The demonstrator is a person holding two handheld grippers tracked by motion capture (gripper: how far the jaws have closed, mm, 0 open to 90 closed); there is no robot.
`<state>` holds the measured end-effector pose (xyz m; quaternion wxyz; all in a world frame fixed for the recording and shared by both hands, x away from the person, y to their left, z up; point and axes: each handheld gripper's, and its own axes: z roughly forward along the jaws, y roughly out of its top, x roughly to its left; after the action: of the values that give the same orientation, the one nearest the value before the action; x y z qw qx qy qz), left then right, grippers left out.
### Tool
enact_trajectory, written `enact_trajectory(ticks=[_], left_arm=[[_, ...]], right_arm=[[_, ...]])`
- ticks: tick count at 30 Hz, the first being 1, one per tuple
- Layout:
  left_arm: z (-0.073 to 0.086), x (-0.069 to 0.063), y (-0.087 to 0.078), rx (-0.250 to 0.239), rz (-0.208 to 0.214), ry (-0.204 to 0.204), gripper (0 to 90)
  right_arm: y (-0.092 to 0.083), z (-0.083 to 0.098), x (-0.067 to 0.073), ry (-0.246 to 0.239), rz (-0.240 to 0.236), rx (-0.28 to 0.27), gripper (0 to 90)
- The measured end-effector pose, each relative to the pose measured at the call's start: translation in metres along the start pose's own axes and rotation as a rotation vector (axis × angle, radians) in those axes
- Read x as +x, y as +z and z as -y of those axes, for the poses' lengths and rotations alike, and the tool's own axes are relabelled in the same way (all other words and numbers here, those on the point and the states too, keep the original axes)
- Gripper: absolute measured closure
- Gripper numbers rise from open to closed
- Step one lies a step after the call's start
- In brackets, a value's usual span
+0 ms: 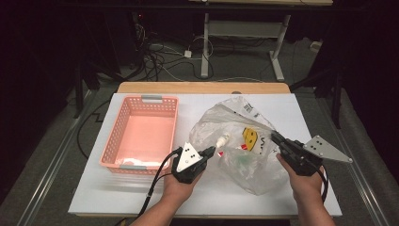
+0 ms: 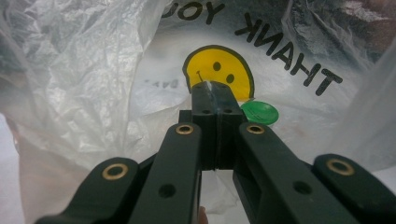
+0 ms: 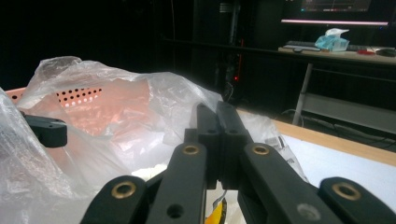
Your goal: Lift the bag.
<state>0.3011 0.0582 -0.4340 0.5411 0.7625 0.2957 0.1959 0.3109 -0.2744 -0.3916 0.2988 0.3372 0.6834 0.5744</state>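
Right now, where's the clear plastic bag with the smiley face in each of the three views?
High view: plastic bag, right of centre, between both grippers.
Left gripper view: plastic bag across the frame, smiley above the jaws.
Right gripper view: bag left and centre.
Shared landmark: pink basket.

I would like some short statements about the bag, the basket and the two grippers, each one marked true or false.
1. The plastic bag lies to the right of the pink basket in the high view. True.
2. The bag has a yellow smiley face printed on it. True.
3. The left gripper has its jaws wide open. False: its jaws are shut, as the left gripper view shows.
4. The right gripper reaches into the pink basket. False: it is at the right side of the bag, jaws shut.
5. The bag lies inside the basket. False: it lies on the white table, beside the basket.
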Motion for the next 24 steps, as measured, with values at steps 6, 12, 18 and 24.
enact_trajectory(ticks=[6, 12, 18, 24], left_arm=[[-0.006, 0.000, 0.000, -0.016, -0.006, 0.014, 87.8], [-0.019, 0.004, 0.000, -0.052, -0.010, 0.022, 87.8], [-0.032, 0.008, -0.001, -0.097, -0.020, 0.026, 87.8], [-0.044, 0.009, 0.002, -0.129, -0.046, 0.061, 87.8]], right_arm=[[0.003, -0.003, 0.002, -0.006, 0.004, -0.012, 90.0], [0.006, -0.008, 0.002, 0.000, 0.012, -0.035, 90.0], [0.010, -0.015, 0.003, -0.006, 0.020, -0.061, 90.0], [0.017, -0.018, 0.004, 0.002, 0.034, -0.079, 90.0]])
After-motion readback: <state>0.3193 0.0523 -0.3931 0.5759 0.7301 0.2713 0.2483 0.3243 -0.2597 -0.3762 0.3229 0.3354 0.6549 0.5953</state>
